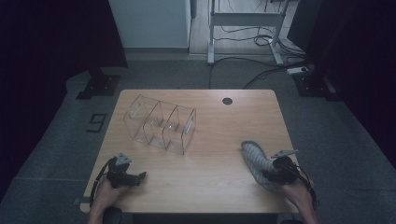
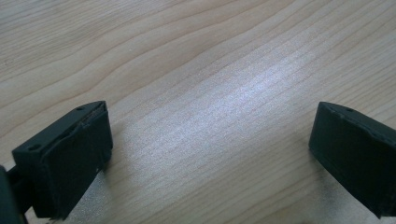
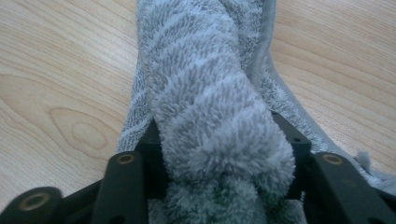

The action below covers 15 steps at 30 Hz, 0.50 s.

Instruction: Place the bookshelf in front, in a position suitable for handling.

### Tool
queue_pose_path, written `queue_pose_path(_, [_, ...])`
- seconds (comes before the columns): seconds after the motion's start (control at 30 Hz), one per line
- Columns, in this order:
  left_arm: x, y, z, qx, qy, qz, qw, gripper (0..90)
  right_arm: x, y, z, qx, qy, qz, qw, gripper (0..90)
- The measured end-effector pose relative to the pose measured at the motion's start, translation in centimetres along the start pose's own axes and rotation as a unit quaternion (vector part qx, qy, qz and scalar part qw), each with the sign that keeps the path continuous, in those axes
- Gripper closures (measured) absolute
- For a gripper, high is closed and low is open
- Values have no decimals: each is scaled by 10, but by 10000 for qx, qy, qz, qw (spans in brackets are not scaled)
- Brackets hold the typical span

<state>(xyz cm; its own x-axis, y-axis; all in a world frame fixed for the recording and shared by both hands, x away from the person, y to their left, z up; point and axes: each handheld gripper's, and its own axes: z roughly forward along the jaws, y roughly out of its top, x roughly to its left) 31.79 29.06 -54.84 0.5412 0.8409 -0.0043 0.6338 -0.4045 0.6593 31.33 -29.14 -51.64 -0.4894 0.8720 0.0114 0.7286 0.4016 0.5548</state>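
Observation:
A grey striped fluffy towel [image 1: 254, 161], rolled up, lies on the wooden table [image 1: 219, 135] near its right edge. My right gripper [image 1: 269, 176] grips the towel's near end. In the right gripper view the towel [image 3: 205, 93] fills the gap between the two black jaws and bulges over them, its loose part spread on the wood ahead. My left gripper [image 1: 140, 176] rests low over the table's front left. Its jaws stand wide apart in the left gripper view [image 2: 210, 149], with only bare wood between them.
A clear plastic organizer [image 1: 161, 123] with three compartments stands at the middle left of the table. A round cable hole [image 1: 227, 101] sits near the far edge. Cables and a metal desk frame [image 1: 245, 28] lie on the floor beyond.

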Motion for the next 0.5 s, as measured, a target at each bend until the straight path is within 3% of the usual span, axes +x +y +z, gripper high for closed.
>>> queue_pose_path(0.07, [0, 0, 0, -1, 0, -1, 10000, 0, 0, 0, 0, -18, 6, 20, 10000, 452])
queue_pose_path(0.1, [0, 0, 0, 6, 7, -3, 10000, 0, -2, 0, -1, 12, 129, 92, 9999, 371])
queue_pose_path(0.17, [0, 0, 0, 15, 4, -4, 10000, 0, -3, 1, -2, 10, 168, 116, 9998, 352])
queue_pose_path(0.2, [0, 1, 0, 64, -5, 5, 10000, 0, -4, 2, -3, -16, 339, 177, 9993, 284])
queue_pose_path(0.3, [0, 3, -1, 151, -6, -19, 9999, 0, -5, 4, -6, -22, 487, 204, 9986, 241])
queue_pose_path(0.4, [2, 5, -2, 185, -24, -95, 9998, 0, -3, 8, -13, -138, 517, 137, 9985, 198])
queue_pose_path(0.5, [5, 8, -6, 71, -97, -114, 9999, 0, -1, 13, -20, -275, 463, 92, 9985, 176])
